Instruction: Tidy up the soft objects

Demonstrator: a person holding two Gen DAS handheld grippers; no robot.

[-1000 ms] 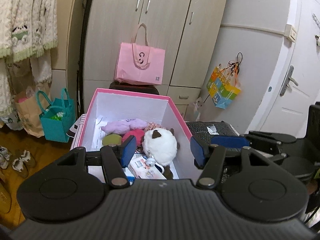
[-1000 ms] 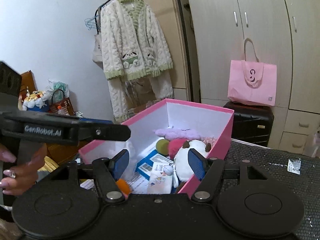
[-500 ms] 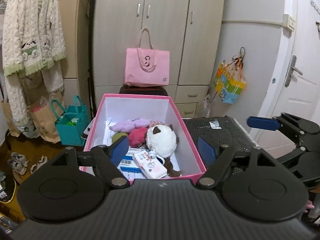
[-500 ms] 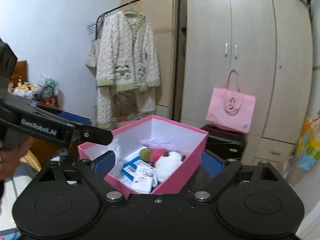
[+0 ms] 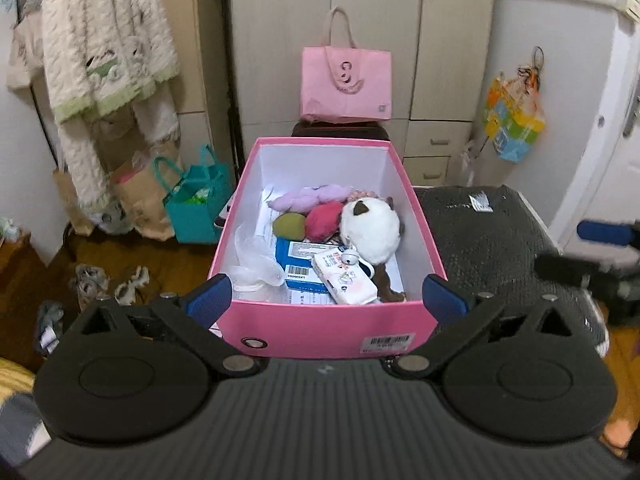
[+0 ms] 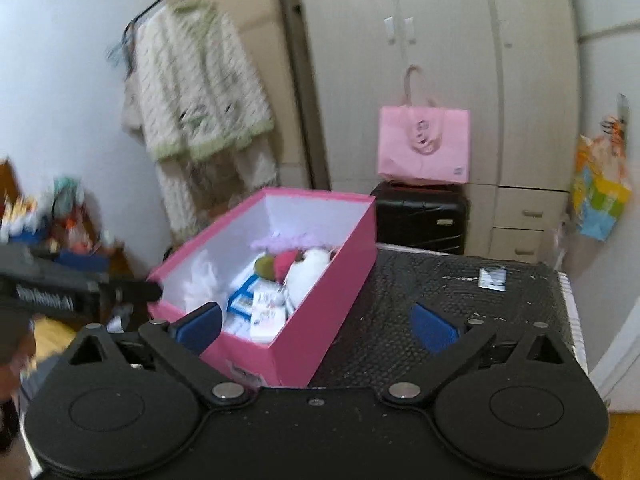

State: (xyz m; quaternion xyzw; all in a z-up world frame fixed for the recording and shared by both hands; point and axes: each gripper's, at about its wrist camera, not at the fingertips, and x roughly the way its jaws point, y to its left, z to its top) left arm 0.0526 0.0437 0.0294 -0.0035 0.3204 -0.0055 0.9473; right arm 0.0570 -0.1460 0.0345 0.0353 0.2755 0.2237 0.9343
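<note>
A pink box [image 5: 328,326] stands open on a dark mesh surface [image 5: 480,236]. Inside lie a white and brown plush [image 5: 370,230], a pink plush [image 5: 322,221], a green plush [image 5: 289,225], a lilac plush [image 5: 310,198], a tissue pack [image 5: 344,278] and a clear plastic bag [image 5: 254,256]. My left gripper [image 5: 326,302] is open and empty, back from the box's near wall. My right gripper [image 6: 316,324] is open and empty, near the box [image 6: 320,312] at its right corner. The plushes [image 6: 304,270] show there too.
A pink tote bag [image 5: 346,84] sits on a black suitcase [image 6: 420,216] before the wardrobe. A knitted cardigan [image 5: 100,40] hangs at left. A teal bag [image 5: 196,204] and shoes [image 5: 108,282] are on the floor. A small packet [image 6: 492,278] lies on the mesh.
Both grippers have pulled back and up from the box, and both have opened wider. The box and its contents have not moved.
</note>
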